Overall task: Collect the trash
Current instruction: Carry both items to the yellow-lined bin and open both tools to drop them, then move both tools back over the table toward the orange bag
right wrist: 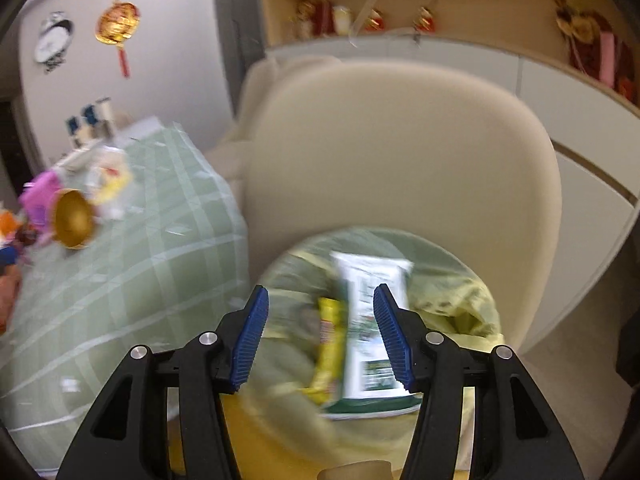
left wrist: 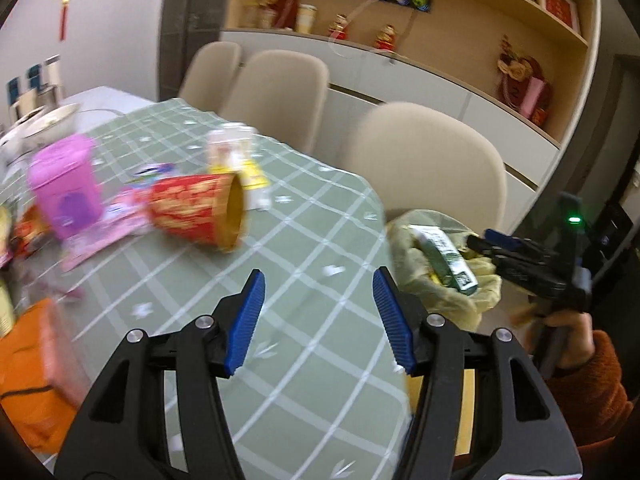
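Right gripper (right wrist: 320, 336) above filled trash bag (right wrist: 472, 300)

A table (left wrist: 280, 300) under a green checked cloth fills the lower middle of the left wrist view. Three beige chairs stand along its far edge, the nearest chair (left wrist: 424, 168) at about two o'clock. Beyond them a white sideboard (left wrist: 420, 80) carries red and gold figurines (left wrist: 384, 38). A gold lantern ornament (right wrist: 118, 24) hangs on the wall at eleven o'clock in the right wrist view, a clock (right wrist: 52, 40) just left of it.
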